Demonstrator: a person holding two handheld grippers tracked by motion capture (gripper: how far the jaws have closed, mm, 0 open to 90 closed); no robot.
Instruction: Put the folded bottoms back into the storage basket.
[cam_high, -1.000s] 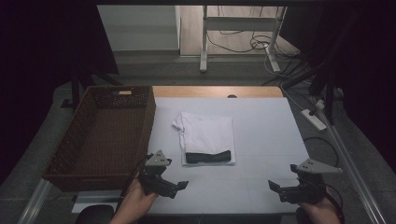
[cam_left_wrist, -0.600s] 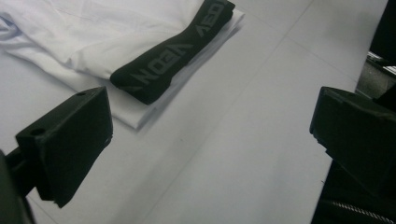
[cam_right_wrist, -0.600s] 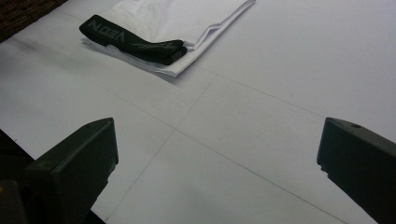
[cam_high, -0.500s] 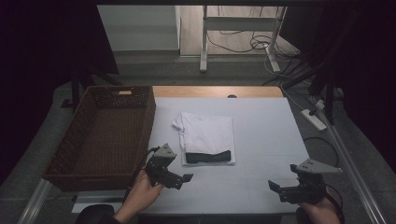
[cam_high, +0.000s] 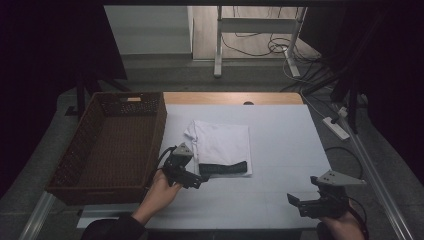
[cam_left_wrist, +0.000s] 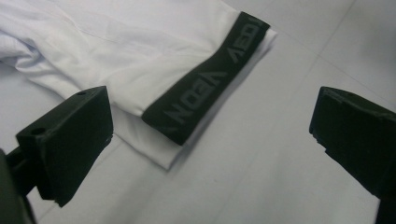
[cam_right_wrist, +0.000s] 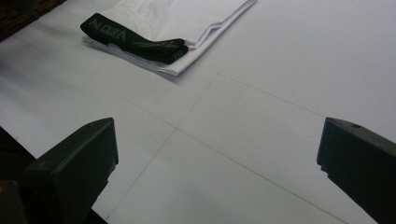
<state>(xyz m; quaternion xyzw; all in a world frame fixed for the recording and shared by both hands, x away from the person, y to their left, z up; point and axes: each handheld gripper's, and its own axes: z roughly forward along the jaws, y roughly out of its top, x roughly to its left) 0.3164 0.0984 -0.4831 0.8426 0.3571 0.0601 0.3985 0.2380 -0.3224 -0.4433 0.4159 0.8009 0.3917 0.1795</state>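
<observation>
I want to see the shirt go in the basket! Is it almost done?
Not yet. The white garment already lies folded on the table. The left tongs are open, close to its black band but not gripping. The right tongs wait open, apart. Grabbing it and filling the basket probably remain.

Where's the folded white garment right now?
High view: the folded white garment lies mid-table, just right of the wicker basket, with the open left hand-held gripper at its near-left corner.
</observation>
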